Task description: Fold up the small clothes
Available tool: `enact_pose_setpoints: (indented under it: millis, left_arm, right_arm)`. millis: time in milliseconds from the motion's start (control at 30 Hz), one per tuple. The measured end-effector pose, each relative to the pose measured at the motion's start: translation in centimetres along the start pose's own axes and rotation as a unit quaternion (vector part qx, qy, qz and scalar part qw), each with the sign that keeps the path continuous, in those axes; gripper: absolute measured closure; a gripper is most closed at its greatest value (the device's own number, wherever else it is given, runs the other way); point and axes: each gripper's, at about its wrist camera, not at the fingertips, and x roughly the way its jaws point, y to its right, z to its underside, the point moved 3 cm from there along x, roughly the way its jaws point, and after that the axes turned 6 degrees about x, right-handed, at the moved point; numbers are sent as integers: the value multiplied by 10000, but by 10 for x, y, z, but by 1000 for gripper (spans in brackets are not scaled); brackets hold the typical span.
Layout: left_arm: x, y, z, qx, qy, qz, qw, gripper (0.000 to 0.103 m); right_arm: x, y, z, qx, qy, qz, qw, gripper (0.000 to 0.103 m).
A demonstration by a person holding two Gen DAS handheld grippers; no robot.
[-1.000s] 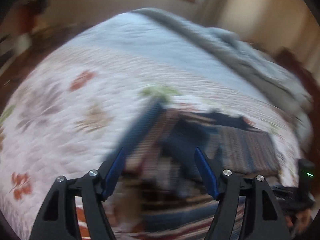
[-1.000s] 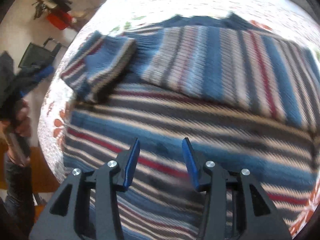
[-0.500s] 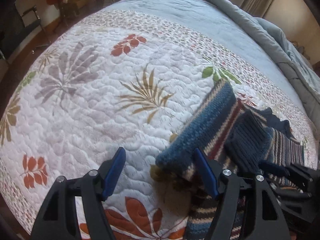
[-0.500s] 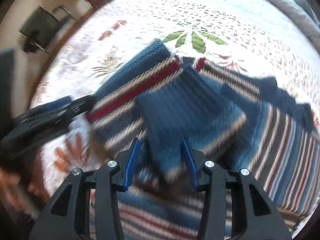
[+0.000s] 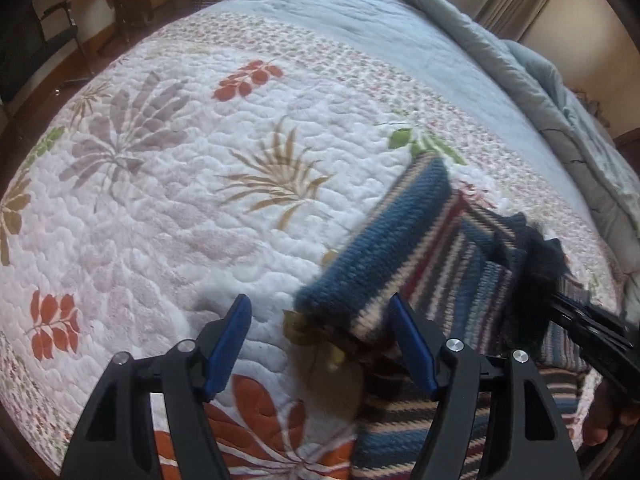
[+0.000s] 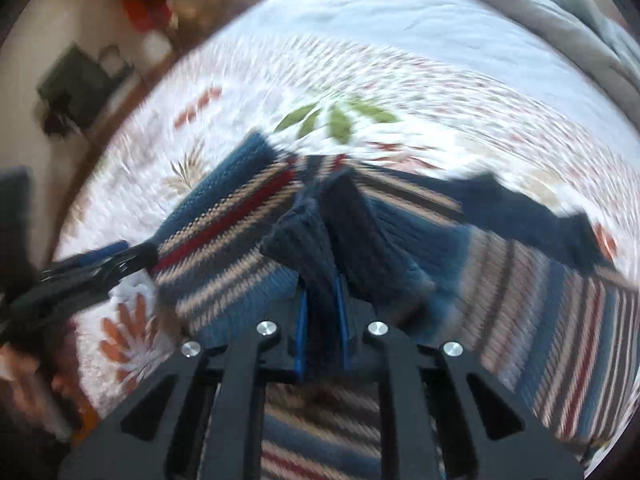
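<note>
A small striped knit sweater (image 6: 520, 280), blue with cream, red and dark stripes, lies on the quilted bed. One sleeve (image 5: 380, 256) lies folded across its left side. My left gripper (image 5: 320, 340) is open, its jaws on either side of that sleeve's cuff end, low over the quilt. My right gripper (image 6: 322, 316) is shut on a dark navy fold of the sweater (image 6: 316, 232), which stands up in a ridge between the jaws. It also shows in the left wrist view (image 5: 576, 320) at the right edge, and the left gripper shows in the right wrist view (image 6: 88, 272).
The white quilt (image 5: 168, 208) with leaf prints stretches left and far. A grey-blue duvet (image 5: 520, 72) is bunched along the far right edge of the bed. A dark chair (image 5: 44, 48) and a wooden floor lie beyond the bed's left edge.
My right gripper has closed on a dark fold of the sweater. My left gripper has stayed open by the sleeve cuff and shifted little in the last half second.
</note>
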Motion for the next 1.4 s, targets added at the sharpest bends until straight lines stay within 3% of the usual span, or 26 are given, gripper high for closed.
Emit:
enact_pose_setpoints:
  millis: [33, 100, 133, 200, 267, 367, 500, 633, 733, 800, 867, 900, 1033, 1233, 1400]
  left_arm:
    - [-2, 5, 1, 49, 30, 7, 10000, 31]
    - [-4, 14, 3, 160, 76, 20, 9998, 31]
    - [-5, 18, 4, 205, 87, 37, 9997, 31]
    - [-5, 26, 6, 272, 98, 9, 9996, 31]
    - [-5, 29, 8, 300, 85, -14, 9995, 31]
    - [-6, 33, 11, 303, 63, -34, 9995, 31]
    - [-7, 33, 14, 257, 20, -44, 9997, 31]
    - [-9, 35, 18, 305, 3, -91, 9995, 30]
    - [-8, 36, 19, 337, -28, -110, 9994, 29]
    - [-6, 37, 19, 346, -41, -135, 9993, 29]
    - [-4, 37, 20, 331, -63, -136, 9993, 29]
    - [-2, 38, 20, 321, -75, -117, 9994, 29]
    - [-2, 44, 20, 316, -45, -74, 9995, 29]
    - [-6, 66, 16, 406, 82, 53, 9991, 28]
    - [7, 99, 16, 644, 43, 37, 9979, 27]
  right_arm:
    - [-15, 19, 11, 176, 80, -153, 9997, 87]
    - [-34, 54, 37, 427, 110, -59, 9990, 66]
    - [-40, 76, 53, 557, 87, 155, 9983, 50]
    - [-47, 110, 78, 722, 88, 564, 9958, 52]
    - [-51, 133, 96, 908, -42, 640, 9938, 52]
    - [-48, 154, 111, 1293, -255, 205, 9911, 52]
    - [-33, 138, 106, 1523, -447, -427, 9864, 52]
    - [-3, 116, 95, 1558, -765, -514, 9835, 52]
    - [14, 104, 89, 1620, -888, -595, 9810, 56]
    - [17, 99, 84, 1540, -857, -522, 9830, 72]
    - [16, 100, 82, 1498, -835, -516, 9838, 95]
    - [13, 100, 80, 1411, -811, -611, 9848, 98]
    - [-17, 104, 71, 1244, -589, -902, 9864, 98]
    - [-91, 147, 41, 912, 274, -98, 9954, 98]
    - [-116, 215, 41, 1128, 443, 521, 9913, 98]
